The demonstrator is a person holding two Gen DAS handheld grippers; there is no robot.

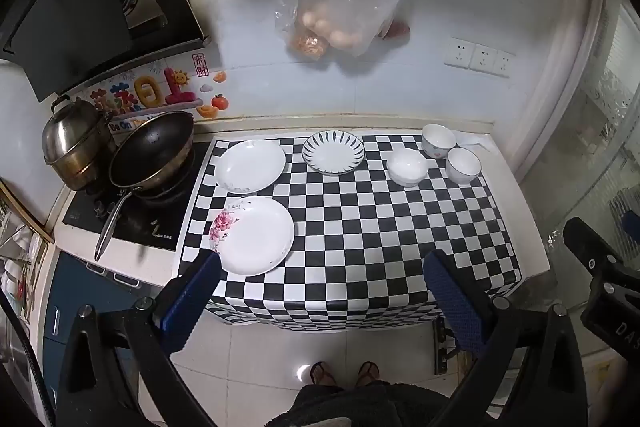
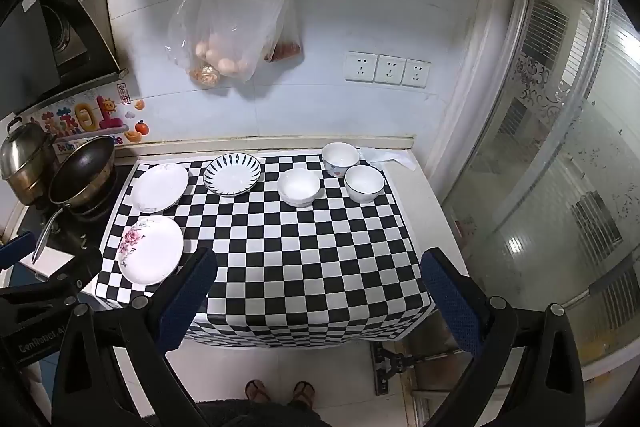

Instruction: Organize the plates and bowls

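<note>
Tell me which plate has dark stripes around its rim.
The back middle plate, between the plain white plate and the bowls; the floral plate lies nearest.

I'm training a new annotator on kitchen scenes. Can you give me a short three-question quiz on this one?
1. How many plates and how many bowls stand on the checkered cloth?
2. True or false: the bowls are stacked.
3. Which plate lies nearest the left gripper? A) floral plate B) striped plate C) plain white plate

Key
1. Three plates, three bowls.
2. False; each stands separately.
3. A. Both the left gripper and the right gripper are open and empty.
</note>
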